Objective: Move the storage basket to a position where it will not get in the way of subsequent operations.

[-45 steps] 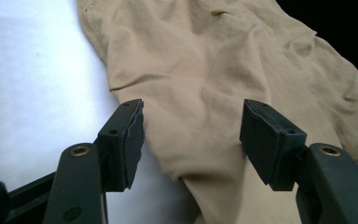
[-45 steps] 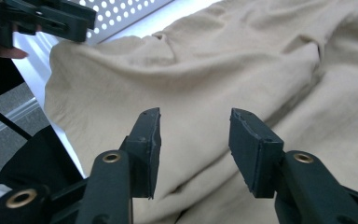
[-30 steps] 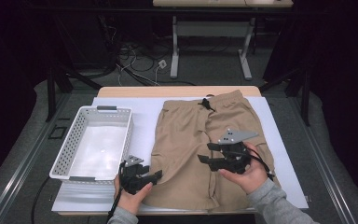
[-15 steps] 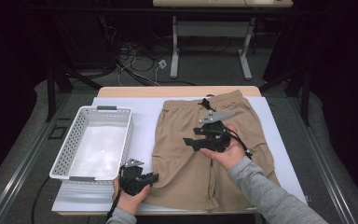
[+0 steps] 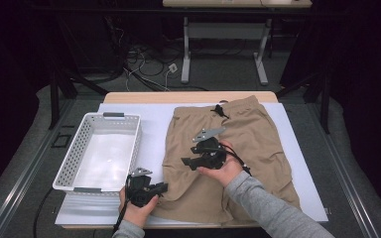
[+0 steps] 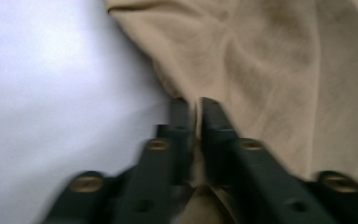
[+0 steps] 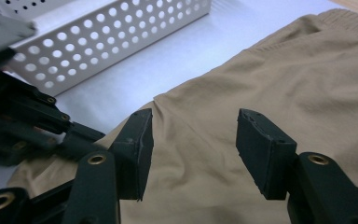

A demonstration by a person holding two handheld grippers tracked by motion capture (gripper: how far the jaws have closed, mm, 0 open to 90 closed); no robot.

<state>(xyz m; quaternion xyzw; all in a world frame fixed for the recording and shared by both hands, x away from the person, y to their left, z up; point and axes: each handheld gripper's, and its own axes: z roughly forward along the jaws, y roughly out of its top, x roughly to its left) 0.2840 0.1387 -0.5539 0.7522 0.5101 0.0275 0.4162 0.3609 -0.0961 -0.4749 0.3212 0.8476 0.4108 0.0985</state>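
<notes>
Since the earlier frames the right tool (image 5: 191,161) has moved from the right side of the shorts (image 5: 258,144) leftward and nearer to the person, now over the middle of the cloth, just above the left leg. Left tool (image 5: 156,188) has stayed put at the lower left hem. Its jaws have closed down and then eased back a little within the last moment; cloth is between them. Basket (image 5: 79,148) has not moved.

Left tool (image 6: 193,116): jaws narrow, a fold of the hem edge pinched in the slim gap between them, seen in the left gripper view. Right tool (image 7: 193,144): jaws about half open, nothing between the pads, hovering just over the fabric; touching or not, can't tell. The left tool's black body (image 7: 23,126) shows at the left of the right gripper view.

Shorts: tan, lying flat on the white sheet (image 5: 149,119) covering the table (image 5: 129,96), waistband at the far end with a dark drawstring (image 5: 220,110), legs toward the person. Cargo pocket on the right leg. Fabric a bit wrinkled near the left hem where it is gripped. The white perforated basket sits left of the shorts, apart from them, with a bare strip of sheet between.
</notes>
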